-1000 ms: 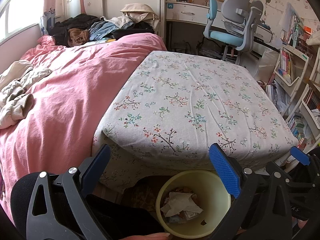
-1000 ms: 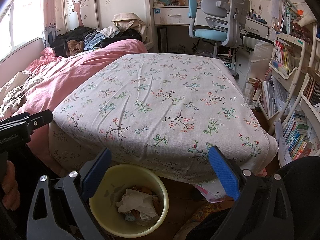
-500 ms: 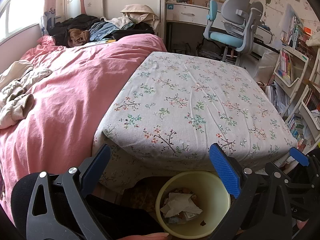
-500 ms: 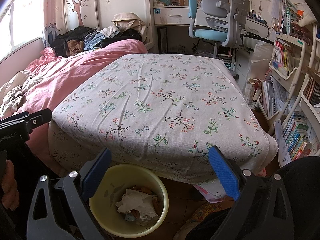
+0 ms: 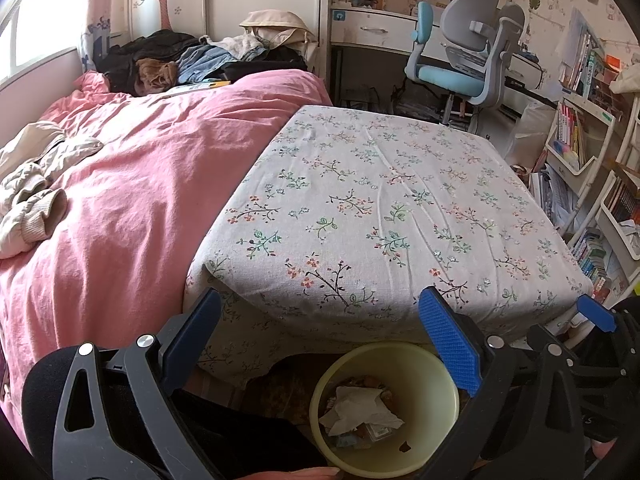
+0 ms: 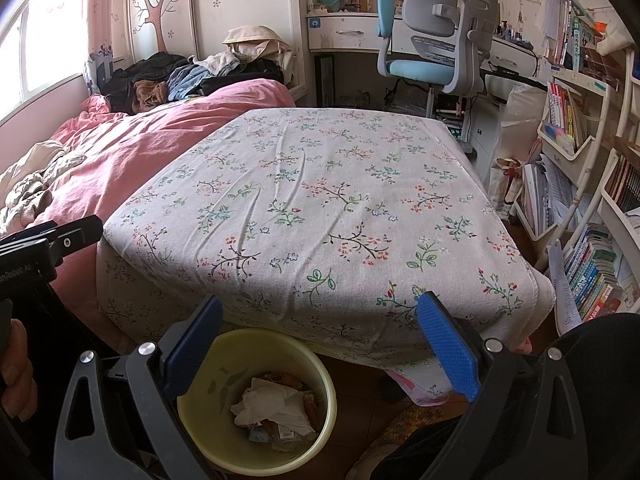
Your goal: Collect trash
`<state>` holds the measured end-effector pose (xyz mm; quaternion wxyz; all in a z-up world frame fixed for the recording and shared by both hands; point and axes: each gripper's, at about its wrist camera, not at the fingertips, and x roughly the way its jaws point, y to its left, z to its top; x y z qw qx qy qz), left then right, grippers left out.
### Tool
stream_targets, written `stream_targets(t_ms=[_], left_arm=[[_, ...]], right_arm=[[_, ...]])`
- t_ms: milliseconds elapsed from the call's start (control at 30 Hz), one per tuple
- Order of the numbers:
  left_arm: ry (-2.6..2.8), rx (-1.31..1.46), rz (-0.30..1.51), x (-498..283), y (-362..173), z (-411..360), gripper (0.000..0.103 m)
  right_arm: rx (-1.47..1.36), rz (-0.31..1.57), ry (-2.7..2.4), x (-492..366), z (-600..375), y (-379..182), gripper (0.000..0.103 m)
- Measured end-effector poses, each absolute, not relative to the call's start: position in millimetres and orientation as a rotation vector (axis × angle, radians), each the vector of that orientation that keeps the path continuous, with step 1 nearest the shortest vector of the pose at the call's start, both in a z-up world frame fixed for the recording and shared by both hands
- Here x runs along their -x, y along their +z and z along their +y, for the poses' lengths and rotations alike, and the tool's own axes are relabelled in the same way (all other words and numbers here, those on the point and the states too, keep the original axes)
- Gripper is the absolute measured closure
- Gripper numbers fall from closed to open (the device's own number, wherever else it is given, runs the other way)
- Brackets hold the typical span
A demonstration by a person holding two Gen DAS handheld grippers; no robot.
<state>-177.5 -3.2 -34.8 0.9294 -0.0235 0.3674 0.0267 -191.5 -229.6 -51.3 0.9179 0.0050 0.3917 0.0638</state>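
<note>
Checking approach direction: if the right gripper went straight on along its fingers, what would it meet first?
Probably the near edge of the floral-cloth-covered table; the open right gripper points there, above the yellow plastic waste bin. Depth is uncertain.

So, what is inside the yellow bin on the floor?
Inside the yellow bin lies crumpled white paper on top, with brownish scraps and printed wrappers around it. Whatever lies beneath this top layer is covered and cannot be seen.

Crumpled white paper (image 6: 276, 402) lies inside the yellow bin (image 6: 200, 396).
</note>
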Motion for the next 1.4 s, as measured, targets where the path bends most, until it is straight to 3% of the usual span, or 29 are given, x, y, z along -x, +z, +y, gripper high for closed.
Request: stream_targets(t_ms=[1400], left_arm=[[0.028,0.045,0.695,183.0,-29.2,-4.5,0.007]], right_arm=[[0.035,0.793,0.132,190.7,-227.4,-50.8,0.009]])
